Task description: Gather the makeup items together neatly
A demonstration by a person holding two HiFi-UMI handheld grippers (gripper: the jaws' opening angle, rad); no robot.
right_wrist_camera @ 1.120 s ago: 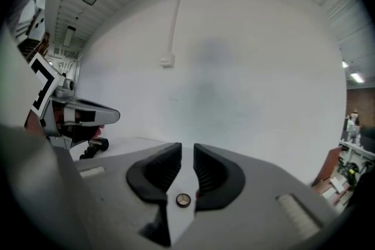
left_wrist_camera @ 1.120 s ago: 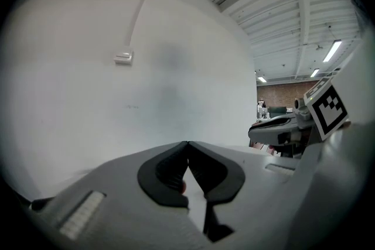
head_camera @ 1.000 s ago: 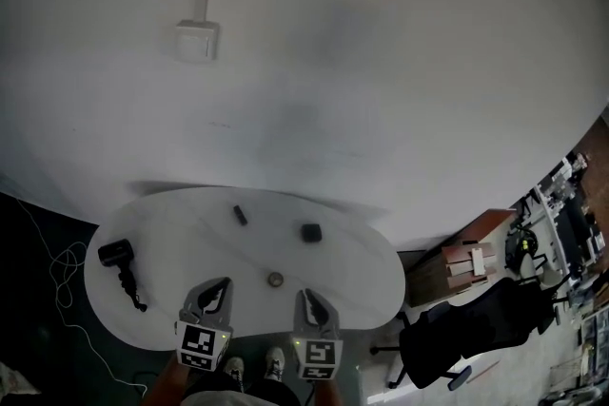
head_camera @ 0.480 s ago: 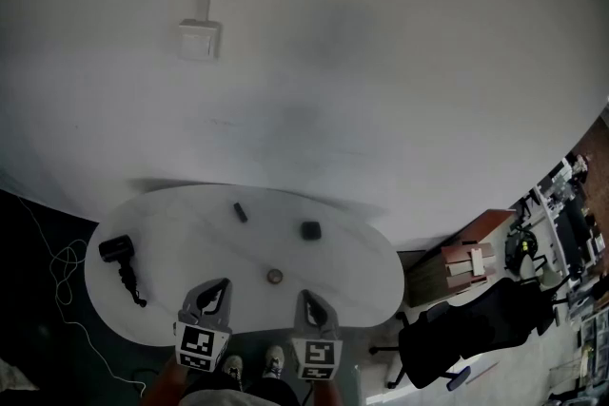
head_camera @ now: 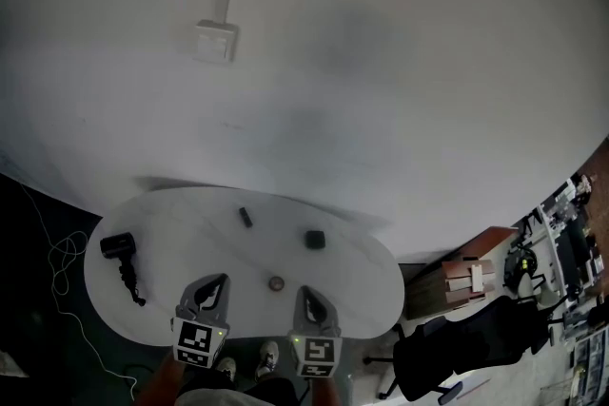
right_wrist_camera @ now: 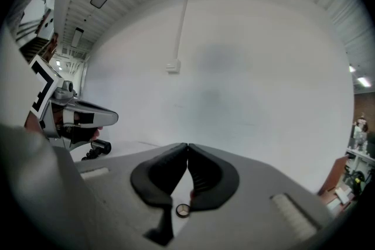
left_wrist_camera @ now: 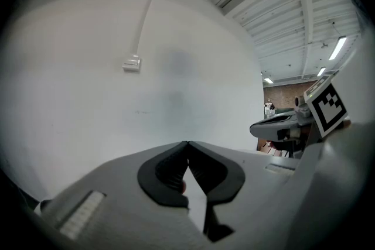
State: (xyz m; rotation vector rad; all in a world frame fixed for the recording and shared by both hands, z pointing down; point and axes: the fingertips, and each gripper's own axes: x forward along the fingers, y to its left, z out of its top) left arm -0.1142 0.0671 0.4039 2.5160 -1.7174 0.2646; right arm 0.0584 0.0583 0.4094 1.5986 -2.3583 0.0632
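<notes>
Three small makeup items lie apart on the white oval table [head_camera: 371, 285]: a dark stick [head_camera: 245, 217] at the back, a dark squarish case [head_camera: 314, 240] to its right, and a small round pot [head_camera: 276, 282] nearer me. My left gripper [head_camera: 220, 280] and right gripper [head_camera: 304, 292] hover side by side over the table's near edge, the pot between them. The left gripper [left_wrist_camera: 187, 143] is shut with nothing in it. The right gripper [right_wrist_camera: 187, 145] is shut and empty too. Below its jaws, the round pot [right_wrist_camera: 183, 211] shows on the table.
A black hair dryer [head_camera: 118, 247] with its cord lies at the table's left end; it also shows in the right gripper view as the hair dryer [right_wrist_camera: 99, 148]. A white wall with a switch box [head_camera: 215, 41] rises behind. Cardboard boxes [head_camera: 466, 279] and a dark office chair [head_camera: 457, 342] stand to the right.
The head view has tilted a little, so the scene sits slightly differently in frame. Both grippers stay at the table's near edge and the items have not moved.
</notes>
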